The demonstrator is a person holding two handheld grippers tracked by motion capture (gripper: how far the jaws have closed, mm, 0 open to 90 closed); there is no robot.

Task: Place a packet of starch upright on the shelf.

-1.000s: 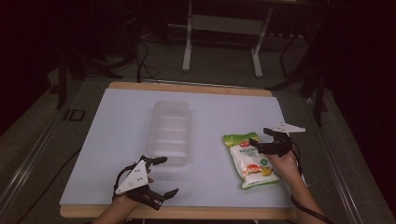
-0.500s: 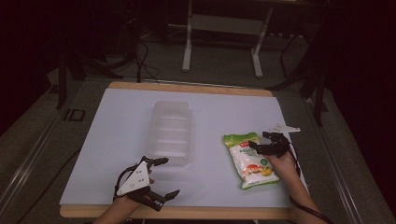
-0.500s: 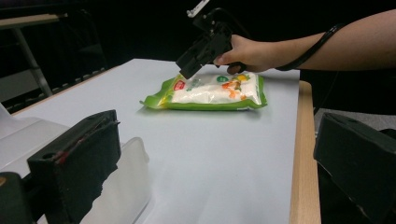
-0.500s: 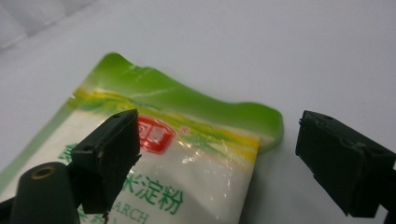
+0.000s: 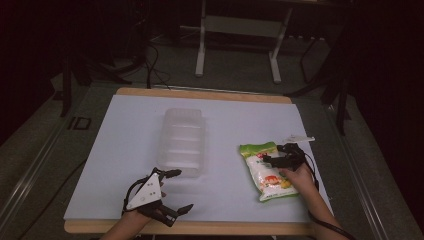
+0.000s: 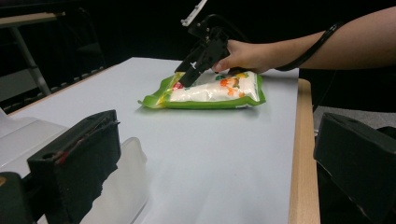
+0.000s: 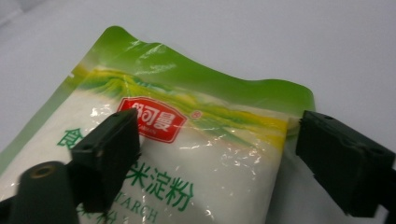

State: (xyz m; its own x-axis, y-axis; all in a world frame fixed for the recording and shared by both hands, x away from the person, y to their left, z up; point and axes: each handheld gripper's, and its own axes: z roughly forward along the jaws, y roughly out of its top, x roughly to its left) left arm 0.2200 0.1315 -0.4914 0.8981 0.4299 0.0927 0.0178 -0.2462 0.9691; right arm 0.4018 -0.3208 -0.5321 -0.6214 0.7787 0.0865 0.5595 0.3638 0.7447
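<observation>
pouch right of container (on table)

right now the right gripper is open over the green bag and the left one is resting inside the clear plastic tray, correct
Not quite. The left gripper is not inside the clear plastic tray; it sits open on the table just beside the tray's near end, as the high view shows. The rest holds: the right gripper is open, its jaws spread over the green bag.
</observation>
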